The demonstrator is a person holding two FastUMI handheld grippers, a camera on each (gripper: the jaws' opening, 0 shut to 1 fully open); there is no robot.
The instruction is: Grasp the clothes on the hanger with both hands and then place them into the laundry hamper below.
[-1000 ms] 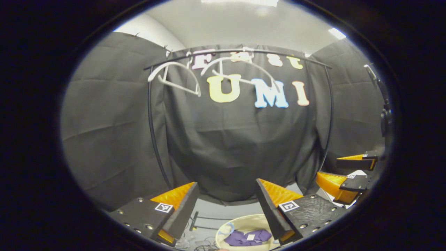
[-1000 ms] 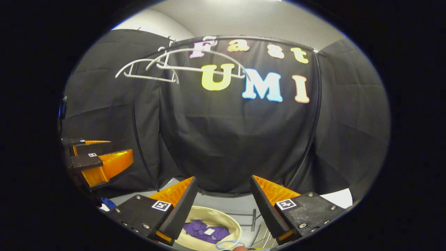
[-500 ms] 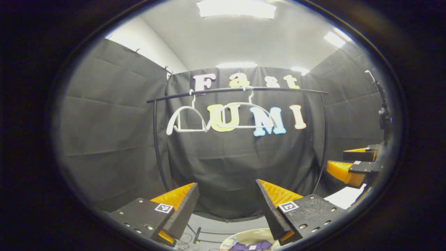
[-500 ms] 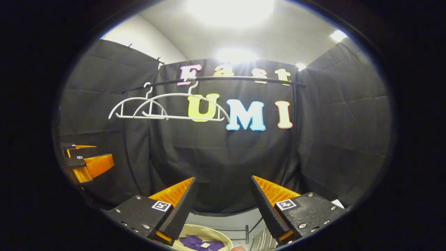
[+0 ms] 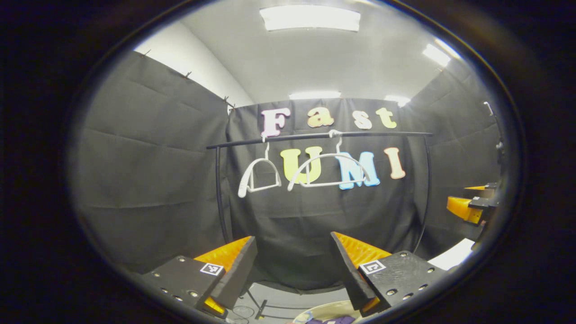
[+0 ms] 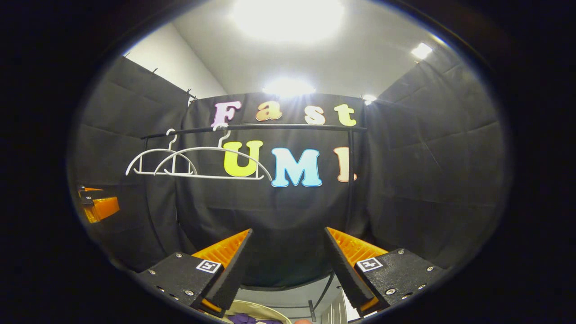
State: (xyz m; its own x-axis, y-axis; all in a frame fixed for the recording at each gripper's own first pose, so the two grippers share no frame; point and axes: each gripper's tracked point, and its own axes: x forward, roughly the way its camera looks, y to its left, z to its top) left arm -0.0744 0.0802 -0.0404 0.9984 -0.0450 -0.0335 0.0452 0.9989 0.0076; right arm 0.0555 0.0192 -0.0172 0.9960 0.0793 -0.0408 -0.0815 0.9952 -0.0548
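Left gripper view: looks level at the rail (image 5: 315, 135) from the left gripper (image 5: 292, 243), jaws spread wide and pinching nothing. Catches two bare white hangers (image 5: 328, 184) on that rail, and, at the bottom edge, a sliver of purple clothes (image 5: 335, 320) lying inside the pale laundry hamper (image 5: 321, 309) below. Finds the right gripper (image 5: 470, 204) off to the side, well apart from the rack.

Right gripper view: much the same from the right gripper (image 6: 288, 234), jaws likewise parted and empty, aimed at the cloth wall under the rail (image 6: 270, 127). Picks up the hangers (image 6: 211, 176) upper left, the left gripper (image 6: 96, 204) at the far edge, and the hamper (image 6: 263, 309) with clothes (image 6: 243, 318) low down.

Reads as the drop already made (judging by bare hangers and a filled hamper). To finish well: keep both jaws apart, stay well clear of the hangers so nothing snags, and check that no cloth trails over the rim, too little of which shows to tell.
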